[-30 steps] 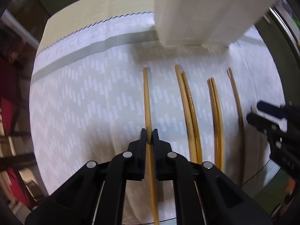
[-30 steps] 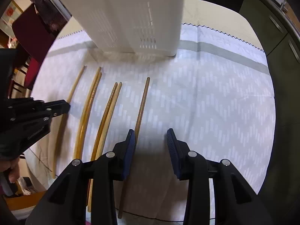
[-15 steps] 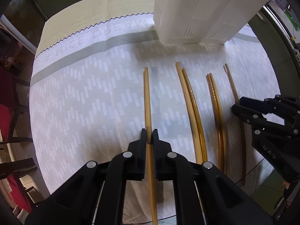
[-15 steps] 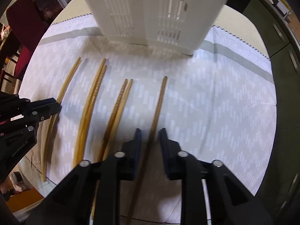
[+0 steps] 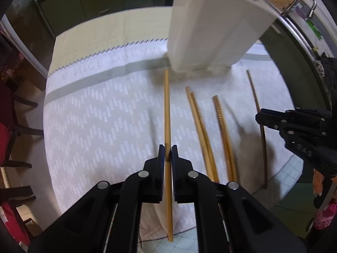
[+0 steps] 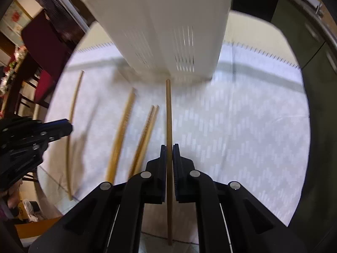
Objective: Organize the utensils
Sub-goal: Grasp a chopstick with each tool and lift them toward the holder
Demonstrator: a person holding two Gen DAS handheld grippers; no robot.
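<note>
My left gripper is shut on a light wooden chopstick and holds it above the white patterned cloth, tip toward the white slotted utensil holder. My right gripper is shut on a darker chopstick, lifted, tip near the holder. Two pairs of chopsticks lie on the cloth between the grippers. The right gripper shows at the right of the left wrist view, the left gripper at the left of the right wrist view.
The table's front edge runs just below the chopstick ends, with tiled floor beyond. Red chairs stand at the left. Dark green cabinets lie behind the table. A metal rack with hooks is at the far right.
My right gripper has closed on the darker chopstick and lifted it. My left gripper has risen with its chopstick. Both have moved toward the white holder.
</note>
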